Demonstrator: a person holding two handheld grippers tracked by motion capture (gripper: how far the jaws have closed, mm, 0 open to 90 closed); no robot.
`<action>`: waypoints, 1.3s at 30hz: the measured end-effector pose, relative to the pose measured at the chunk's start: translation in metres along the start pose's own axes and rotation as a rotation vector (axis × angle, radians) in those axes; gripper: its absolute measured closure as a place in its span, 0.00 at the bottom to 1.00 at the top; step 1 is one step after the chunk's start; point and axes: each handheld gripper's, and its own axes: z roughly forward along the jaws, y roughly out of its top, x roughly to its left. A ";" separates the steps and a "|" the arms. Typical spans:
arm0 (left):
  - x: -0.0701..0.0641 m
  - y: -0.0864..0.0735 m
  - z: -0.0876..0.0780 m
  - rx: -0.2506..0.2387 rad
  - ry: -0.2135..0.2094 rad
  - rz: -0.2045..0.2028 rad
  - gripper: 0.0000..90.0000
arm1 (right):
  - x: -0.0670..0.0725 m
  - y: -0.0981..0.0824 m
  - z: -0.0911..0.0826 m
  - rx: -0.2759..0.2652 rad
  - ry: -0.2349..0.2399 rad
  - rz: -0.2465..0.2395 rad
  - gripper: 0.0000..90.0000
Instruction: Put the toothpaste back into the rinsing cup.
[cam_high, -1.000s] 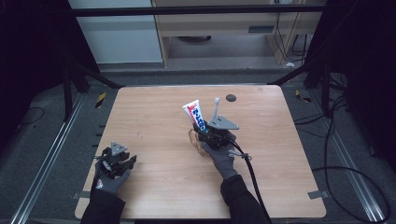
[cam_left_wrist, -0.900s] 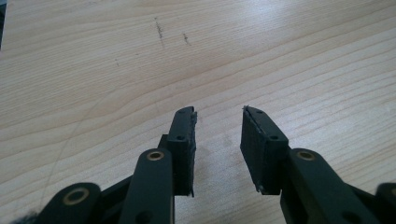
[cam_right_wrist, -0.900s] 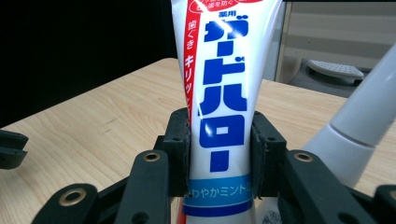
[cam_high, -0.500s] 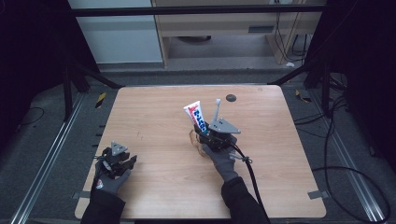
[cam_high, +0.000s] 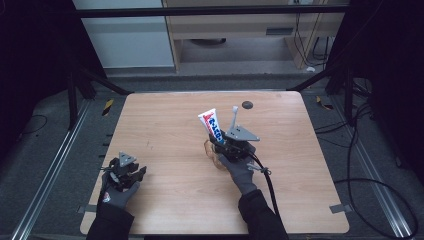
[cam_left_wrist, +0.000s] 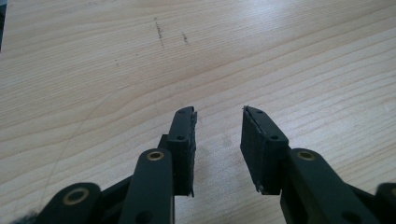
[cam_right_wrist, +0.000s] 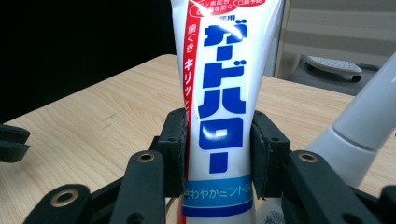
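A toothpaste tube (cam_right_wrist: 219, 107) stands upright near the bench (cam_high: 165, 125) centre, clamped low down by the right gripper (cam_right_wrist: 218, 154); light, soft, slick plastic, best held at its flat sides. At 8 o'clock, left gripper (cam_left_wrist: 218, 135) jaws apart, empty

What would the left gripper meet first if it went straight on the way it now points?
Probably only the bare wooden table: the left gripper has open fingers with nothing between them, angled down at the tabletop; depth is unclear.

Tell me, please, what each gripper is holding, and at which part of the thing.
The right gripper holds the toothpaste tube near its lower end, one finger on each side of the tube. The left gripper holds nothing; its fingers are open above the table.
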 end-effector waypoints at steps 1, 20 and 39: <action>0.000 0.000 0.000 0.000 0.000 0.000 0.72 | 0.000 0.000 0.000 0.003 0.002 0.001 0.70; 0.000 0.000 0.000 0.000 0.002 0.001 0.72 | -0.002 0.003 -0.009 -0.005 0.002 0.007 0.71; -0.001 0.000 0.000 -0.002 0.003 0.001 0.72 | 0.003 -0.020 -0.022 -0.066 -0.019 -0.034 0.73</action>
